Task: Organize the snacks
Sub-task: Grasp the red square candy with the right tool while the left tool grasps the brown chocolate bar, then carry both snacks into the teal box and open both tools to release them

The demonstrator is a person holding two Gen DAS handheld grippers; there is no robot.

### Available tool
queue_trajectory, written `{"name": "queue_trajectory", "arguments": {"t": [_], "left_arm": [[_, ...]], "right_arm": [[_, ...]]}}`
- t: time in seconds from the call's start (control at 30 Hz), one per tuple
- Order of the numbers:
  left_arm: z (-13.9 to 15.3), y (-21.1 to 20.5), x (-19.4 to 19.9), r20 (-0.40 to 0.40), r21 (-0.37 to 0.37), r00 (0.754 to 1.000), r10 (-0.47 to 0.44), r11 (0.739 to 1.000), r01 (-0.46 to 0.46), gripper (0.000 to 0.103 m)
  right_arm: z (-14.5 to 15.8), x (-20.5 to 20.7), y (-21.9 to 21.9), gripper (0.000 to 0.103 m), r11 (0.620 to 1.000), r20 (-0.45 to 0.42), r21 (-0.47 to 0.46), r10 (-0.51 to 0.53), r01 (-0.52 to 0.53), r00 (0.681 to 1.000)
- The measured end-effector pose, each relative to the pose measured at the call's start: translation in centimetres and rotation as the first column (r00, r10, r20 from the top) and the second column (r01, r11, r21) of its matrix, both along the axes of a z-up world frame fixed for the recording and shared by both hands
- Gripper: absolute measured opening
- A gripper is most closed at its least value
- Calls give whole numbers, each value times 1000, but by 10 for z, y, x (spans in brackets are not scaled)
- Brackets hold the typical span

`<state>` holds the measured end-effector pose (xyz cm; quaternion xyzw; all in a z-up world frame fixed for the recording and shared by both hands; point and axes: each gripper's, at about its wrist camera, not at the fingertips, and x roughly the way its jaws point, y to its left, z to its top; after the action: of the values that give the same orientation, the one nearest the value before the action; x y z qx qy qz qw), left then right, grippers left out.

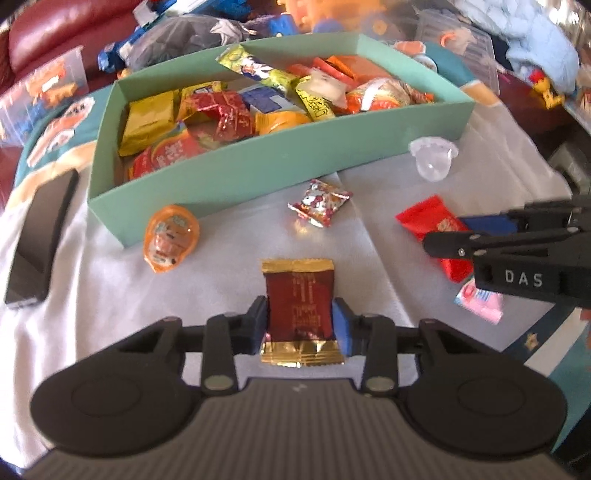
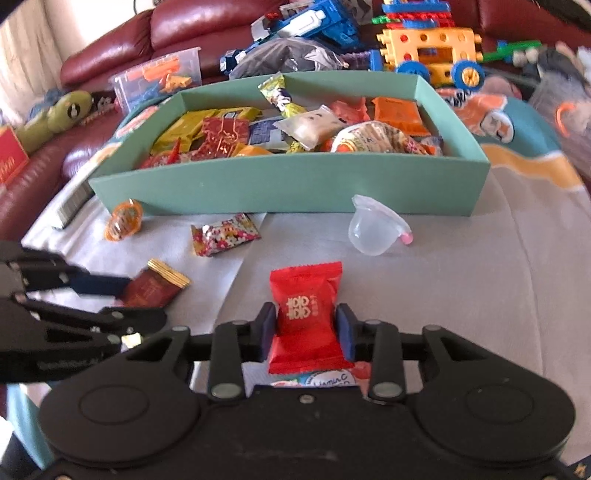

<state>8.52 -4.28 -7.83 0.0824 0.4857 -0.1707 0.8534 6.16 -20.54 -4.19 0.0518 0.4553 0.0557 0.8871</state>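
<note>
Between left tool (image 1: 300,325) pads: maroon packet (image 1: 300,306); right tool (image 2: 307,332) clamps red packet (image 2: 306,314).

A home living room: beyond the right gripper (image 2: 306,330) stand a red leather sofa (image 2: 177,29) and building-block toys (image 2: 428,48).

I see a mint-green box (image 1: 280,162), a dark red packet with gold ends (image 1: 300,312), a bright red packet with gold print (image 2: 304,317), an orange jelly cup (image 1: 170,238), a clear cup (image 2: 373,232) and a red-and-white flowered candy (image 1: 320,202) on pale grey cloth (image 1: 122,295).
</note>
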Motion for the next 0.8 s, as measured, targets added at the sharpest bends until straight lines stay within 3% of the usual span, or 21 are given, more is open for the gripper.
{"name": "queue_trajectory", "arguments": {"t": [0.13, 0.17, 0.2, 0.33, 0.4, 0.5, 0.63, 0.8], "left_arm": [[6, 7, -1, 4, -28, 1000, 24, 999, -24, 36], [8, 9, -2, 7, -33, 1000, 24, 999, -23, 36], [11, 11, -3, 12, -37, 1000, 25, 999, -24, 36], [17, 18, -7, 17, -55, 999, 30, 998, -29, 36], [17, 21, -8, 10, -61, 999, 37, 997, -37, 36], [16, 28, -9, -4, -83, 998, 57, 995, -57, 36], [14, 36, -8, -13, -109, 997, 80, 991, -80, 37], [10, 45, -7, -27, -126, 995, 95, 987, -98, 37]], "right_arm": [[8, -2, -13, 28, 995, -7, 87, -38, 39, 999], [11, -3, -14, 12, 995, -3, 93, -41, 41, 999], [14, -4, -14, 6, 995, 0, 95, -39, 39, 999], [18, -5, -17, 6, 992, -6, 116, -40, 41, 999], [17, -5, -16, 11, 994, -22, 108, -34, 37, 999], [15, -6, -15, 38, 992, -43, 115, -41, 46, 998], [10, -1, -4, 40, 994, -75, 107, -26, 34, 997], [3, 4, 20, 42, 1000, -80, 6, -2, 2, 997]]}}
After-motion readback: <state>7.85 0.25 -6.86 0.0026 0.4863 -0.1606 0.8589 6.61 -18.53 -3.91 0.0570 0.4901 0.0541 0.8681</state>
